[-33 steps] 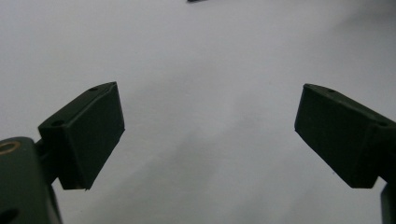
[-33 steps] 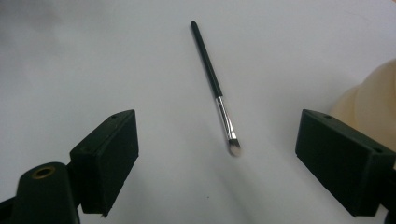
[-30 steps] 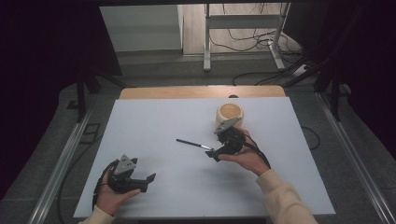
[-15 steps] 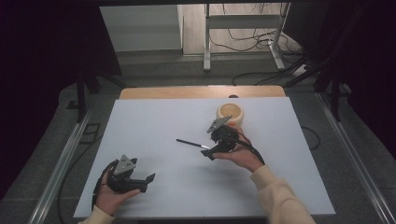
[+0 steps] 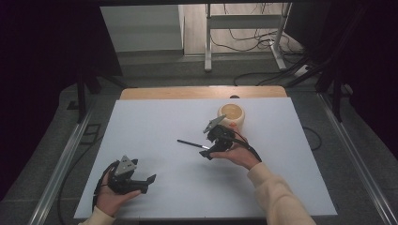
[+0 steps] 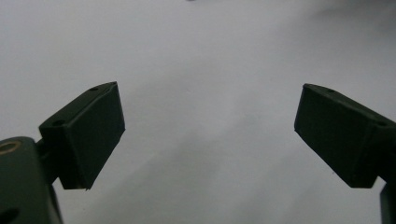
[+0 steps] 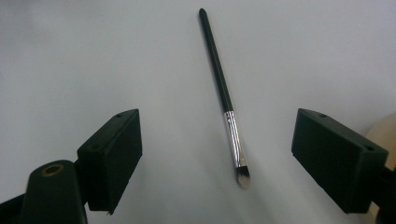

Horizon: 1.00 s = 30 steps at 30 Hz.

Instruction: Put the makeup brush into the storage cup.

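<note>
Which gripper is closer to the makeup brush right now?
Right. The right gripper sits at the makeup brush's bristle end, jaws open around it; the left gripper rests apart, toward the table's near left corner.

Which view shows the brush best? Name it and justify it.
The right gripper view: the brush lies whole between the open jaws, with black handle, silver ferrule and bristle tip all clear. The high view shows it as a thin dark line beside the right gripper.

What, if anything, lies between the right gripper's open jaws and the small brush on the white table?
Nothing visible does. In the right gripper view the brush lies flat on bare white table, with the right gripper open on either side of its bristle end, not touching. The cream bowl sits behind the gripper.
</note>
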Tool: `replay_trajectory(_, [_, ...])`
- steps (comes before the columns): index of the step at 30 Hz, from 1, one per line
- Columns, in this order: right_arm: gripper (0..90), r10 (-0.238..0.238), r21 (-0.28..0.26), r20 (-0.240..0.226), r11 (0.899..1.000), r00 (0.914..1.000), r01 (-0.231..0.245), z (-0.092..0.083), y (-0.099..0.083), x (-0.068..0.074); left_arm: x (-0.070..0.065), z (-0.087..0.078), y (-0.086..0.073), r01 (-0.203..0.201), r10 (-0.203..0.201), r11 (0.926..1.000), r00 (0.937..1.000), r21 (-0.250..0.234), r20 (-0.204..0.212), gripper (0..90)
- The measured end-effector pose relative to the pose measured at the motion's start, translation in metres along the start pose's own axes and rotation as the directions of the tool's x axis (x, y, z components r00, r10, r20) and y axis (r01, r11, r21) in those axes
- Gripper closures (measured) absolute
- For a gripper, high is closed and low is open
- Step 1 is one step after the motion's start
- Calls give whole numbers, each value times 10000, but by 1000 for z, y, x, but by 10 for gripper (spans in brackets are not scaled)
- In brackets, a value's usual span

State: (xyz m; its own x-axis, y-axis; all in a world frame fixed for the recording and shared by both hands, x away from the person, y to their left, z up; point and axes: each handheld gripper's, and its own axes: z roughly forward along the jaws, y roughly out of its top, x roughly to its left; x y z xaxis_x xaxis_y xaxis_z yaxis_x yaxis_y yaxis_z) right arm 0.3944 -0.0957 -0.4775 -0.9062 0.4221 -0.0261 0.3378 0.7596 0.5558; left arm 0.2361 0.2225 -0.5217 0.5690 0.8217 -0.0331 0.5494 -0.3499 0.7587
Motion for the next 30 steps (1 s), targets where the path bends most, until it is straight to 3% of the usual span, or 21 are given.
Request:
replay_trajectory(16, [214, -138, 733, -290, 9972, 9995, 159, 18, 12, -10, 0, -1, 0, 10, -10, 10000, 10000, -30, -16, 90])
replay_trajectory(30, [316, -172, 1679, -427, 9855, 9989, 242, 35, 18, -16, 0, -2, 0, -23, 23, 10000, 10000, -24, 5, 91])
